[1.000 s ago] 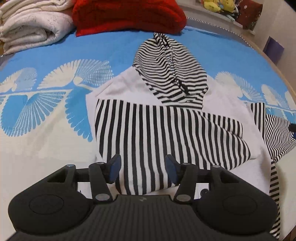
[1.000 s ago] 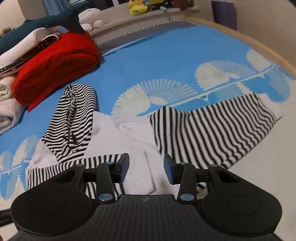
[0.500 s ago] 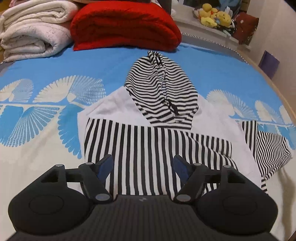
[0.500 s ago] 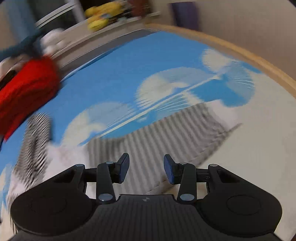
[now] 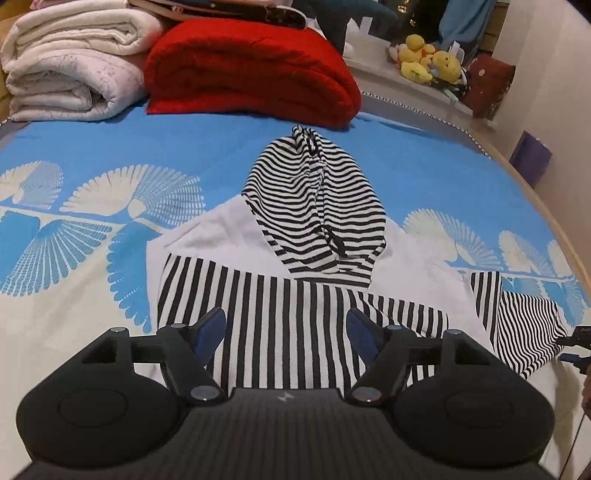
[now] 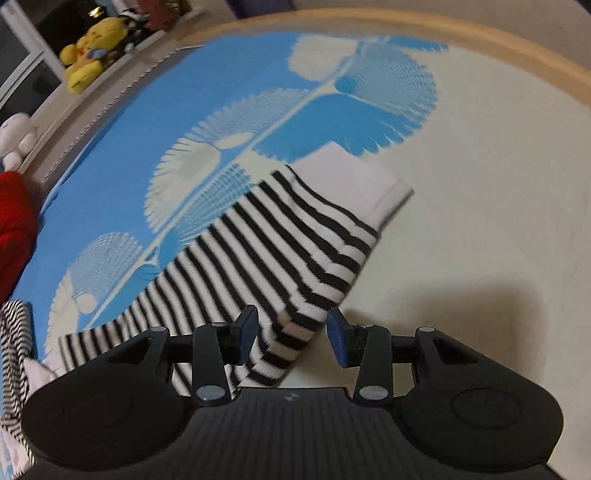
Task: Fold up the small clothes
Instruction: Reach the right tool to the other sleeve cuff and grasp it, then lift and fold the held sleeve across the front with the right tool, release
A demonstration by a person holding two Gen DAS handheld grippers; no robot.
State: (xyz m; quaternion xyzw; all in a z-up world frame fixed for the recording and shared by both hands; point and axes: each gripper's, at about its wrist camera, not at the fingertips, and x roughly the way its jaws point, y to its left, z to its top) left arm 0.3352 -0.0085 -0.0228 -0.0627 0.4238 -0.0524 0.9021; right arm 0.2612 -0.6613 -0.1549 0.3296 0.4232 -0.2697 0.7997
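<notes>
A small black-and-white striped hoodie (image 5: pixel 303 302) lies flat on the blue and white bedspread, hood (image 5: pixel 314 206) pointing away. One striped sleeve is folded across the body. My left gripper (image 5: pixel 286 334) is open and empty, hovering over the hoodie's lower body. The other sleeve (image 6: pixel 266 251) stretches out to the right, ending in a white cuff (image 6: pixel 354 177). My right gripper (image 6: pixel 291 334) is open, its jaws either side of that sleeve's near edge, not closed on it. The right gripper's tip also shows at the far right in the left wrist view (image 5: pixel 580 343).
A folded red blanket (image 5: pixel 251 70) and folded white quilts (image 5: pixel 70 62) lie at the far end of the bed. Plush toys (image 5: pixel 428 59) sit on a ledge behind. The bed's wooden rim (image 6: pixel 443 33) curves along the right side.
My left gripper has opened wider and pulled back a little from the hoodie. My right gripper has swung right and come down to the outstretched sleeve, its jaws now around the sleeve's edge.
</notes>
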